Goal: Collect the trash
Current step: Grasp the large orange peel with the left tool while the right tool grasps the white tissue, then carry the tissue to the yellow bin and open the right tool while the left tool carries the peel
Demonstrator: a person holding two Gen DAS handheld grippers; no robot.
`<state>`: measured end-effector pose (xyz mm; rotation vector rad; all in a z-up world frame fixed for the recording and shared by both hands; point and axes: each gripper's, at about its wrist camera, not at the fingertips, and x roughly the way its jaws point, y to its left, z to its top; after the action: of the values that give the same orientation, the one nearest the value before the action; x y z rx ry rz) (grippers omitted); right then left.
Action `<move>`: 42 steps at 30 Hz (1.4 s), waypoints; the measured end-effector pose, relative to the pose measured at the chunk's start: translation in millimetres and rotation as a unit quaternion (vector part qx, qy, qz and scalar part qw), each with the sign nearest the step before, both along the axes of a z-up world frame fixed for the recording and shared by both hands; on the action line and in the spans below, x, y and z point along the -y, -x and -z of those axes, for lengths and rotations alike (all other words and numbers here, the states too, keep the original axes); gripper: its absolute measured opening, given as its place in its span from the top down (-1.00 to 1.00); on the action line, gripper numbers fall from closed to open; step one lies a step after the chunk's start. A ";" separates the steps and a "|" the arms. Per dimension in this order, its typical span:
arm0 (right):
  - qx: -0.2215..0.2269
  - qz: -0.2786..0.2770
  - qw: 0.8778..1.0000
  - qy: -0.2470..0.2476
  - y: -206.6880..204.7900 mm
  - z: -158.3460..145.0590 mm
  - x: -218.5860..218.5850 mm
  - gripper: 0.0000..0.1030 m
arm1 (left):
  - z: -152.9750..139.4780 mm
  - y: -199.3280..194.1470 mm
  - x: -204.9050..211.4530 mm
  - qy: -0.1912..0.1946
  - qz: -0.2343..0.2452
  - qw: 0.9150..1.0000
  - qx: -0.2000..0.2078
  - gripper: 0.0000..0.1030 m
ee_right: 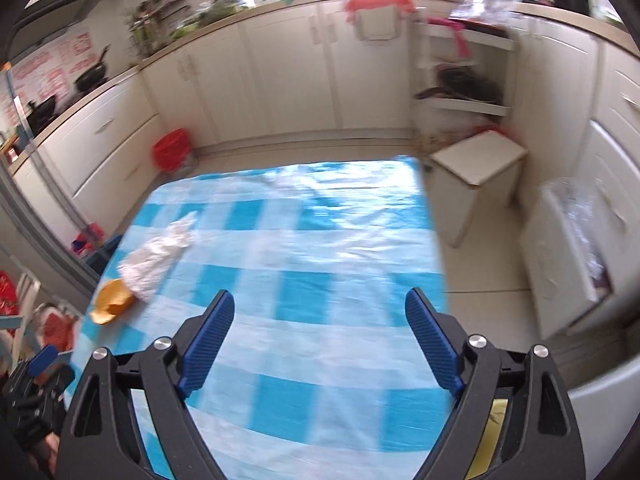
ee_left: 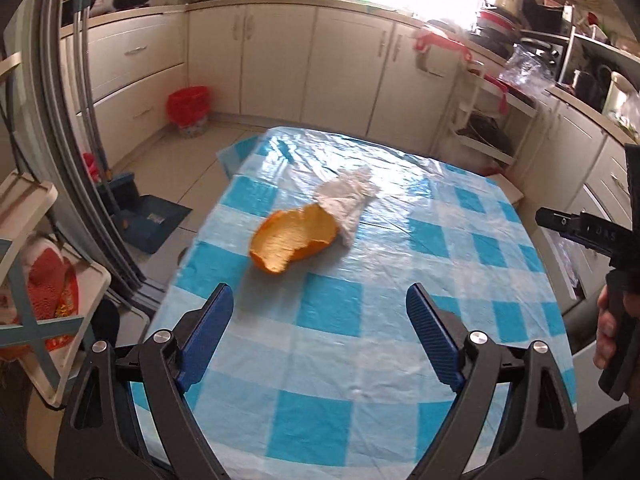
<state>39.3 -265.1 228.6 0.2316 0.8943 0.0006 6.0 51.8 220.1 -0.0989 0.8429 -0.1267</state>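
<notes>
Orange peel (ee_left: 294, 238) and crumpled tissue (ee_left: 350, 200) lie touching on the bench (ee_left: 360, 360). Left gripper (ee_left: 320, 316) and right gripper (ee_right: 320, 320) both spread, holding nothing. Risk: thin curved peel may slip or tear when pinched.

right gripper (ee_right: 320, 322): fingers wide apart, empty | orange peel (ee_right: 111, 301) touching crumpled tissue (ee_right: 154, 258), table's (ee_right: 320, 240) left edge

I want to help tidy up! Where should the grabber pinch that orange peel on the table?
Probably the orange peel's thin raised rim on its near side. It lies like a curled cup, hollow facing up, touching the crumpled tissue at its far end. The open left gripper could come from the near edge, one finger inside, one outside.
</notes>
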 end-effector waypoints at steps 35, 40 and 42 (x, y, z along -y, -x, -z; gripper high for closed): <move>-0.067 -0.107 0.989 -0.077 -72.1 62.1 -114.6 0.88 | 49.1 -69.7 -6.3 0.019 0.053 0.997 -0.043 0.85; -0.068 -0.109 0.990 -0.055 -14.2 40.7 -77.6 0.88 | 36.7 -31.6 12.9 0.034 0.080 0.995 -0.040 0.85; -0.068 -0.103 0.991 -0.054 8.1 32.4 -63.6 0.88 | 37.3 -17.6 24.4 0.030 0.096 0.994 -0.044 0.85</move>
<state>31.2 -201.5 196.3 0.2402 1.0522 0.2279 23.6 27.4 182.8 -0.0802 0.9361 -0.3313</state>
